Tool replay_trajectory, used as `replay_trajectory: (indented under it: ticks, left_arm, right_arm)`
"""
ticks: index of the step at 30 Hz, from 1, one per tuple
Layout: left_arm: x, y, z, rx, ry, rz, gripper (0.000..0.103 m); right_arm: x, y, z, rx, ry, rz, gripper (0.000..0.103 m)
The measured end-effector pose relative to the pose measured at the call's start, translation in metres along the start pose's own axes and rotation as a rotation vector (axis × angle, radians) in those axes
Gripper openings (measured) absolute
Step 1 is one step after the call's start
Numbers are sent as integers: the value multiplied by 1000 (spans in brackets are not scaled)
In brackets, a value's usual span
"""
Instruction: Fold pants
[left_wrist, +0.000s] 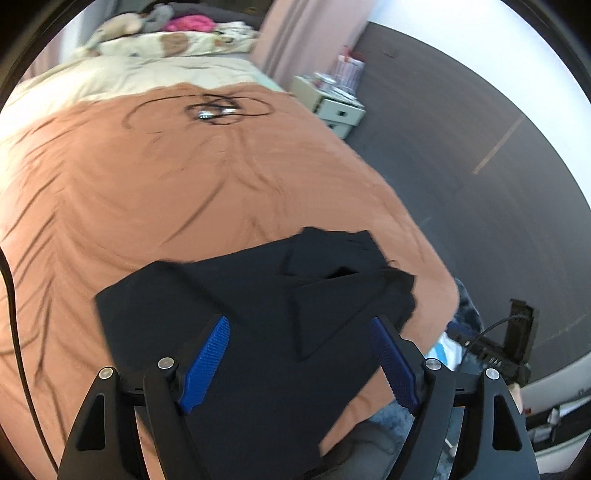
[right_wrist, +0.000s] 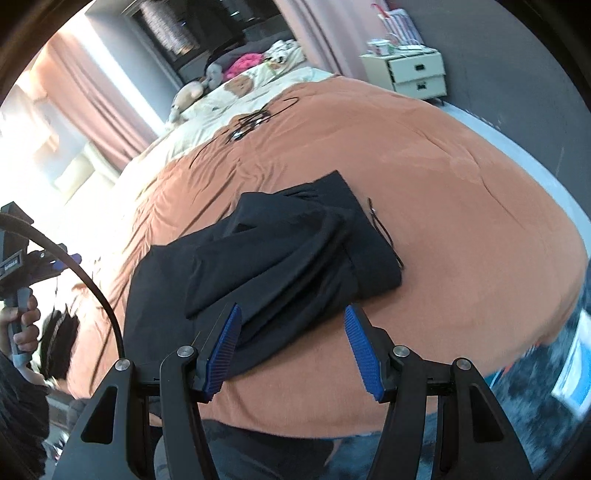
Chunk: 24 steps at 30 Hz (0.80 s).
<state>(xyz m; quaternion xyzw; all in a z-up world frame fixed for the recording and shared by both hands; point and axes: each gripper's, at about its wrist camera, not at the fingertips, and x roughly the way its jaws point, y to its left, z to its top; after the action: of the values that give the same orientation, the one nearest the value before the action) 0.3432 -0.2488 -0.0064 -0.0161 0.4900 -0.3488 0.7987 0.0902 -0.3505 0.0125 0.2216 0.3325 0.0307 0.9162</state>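
Black pants (left_wrist: 258, 317) lie folded in a loose bundle on the orange bedspread (left_wrist: 147, 192), near the bed's front edge. In the right wrist view the pants (right_wrist: 266, 266) show layered folds and a drawstring at their right side. My left gripper (left_wrist: 300, 325) is open and empty, held above the pants. My right gripper (right_wrist: 291, 314) is open and empty, just in front of the pants' near edge. The left gripper also shows in the right wrist view (right_wrist: 22, 258), held in a hand at the far left.
A coiled black cable (left_wrist: 214, 109) lies on the far part of the bedspread. Pillows and soft toys (left_wrist: 155, 37) sit at the bed's head. A white nightstand (right_wrist: 410, 72) stands by the dark wall. A cable (right_wrist: 92, 288) arcs at the left.
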Motion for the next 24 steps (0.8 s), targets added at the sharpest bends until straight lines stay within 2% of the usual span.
replay_trajectory:
  ticks: [13,16,20,24]
  left_arm:
    - [-24,105,-53,-203,-4,72,78]
    - [-23,125,-65,-253,-4,70,73]
    - [-11,145,-81,-322,6,61,56]
    - [10,157,-93,-373,36,52,50]
  right_arm:
    - [51,38,62,-247,64,-42,57]
    - [66,43,73,-285,89,-59,57]
    - [85,49,89,-324,113,-66,57]
    - [103,54,101,-365,134,-80,57]
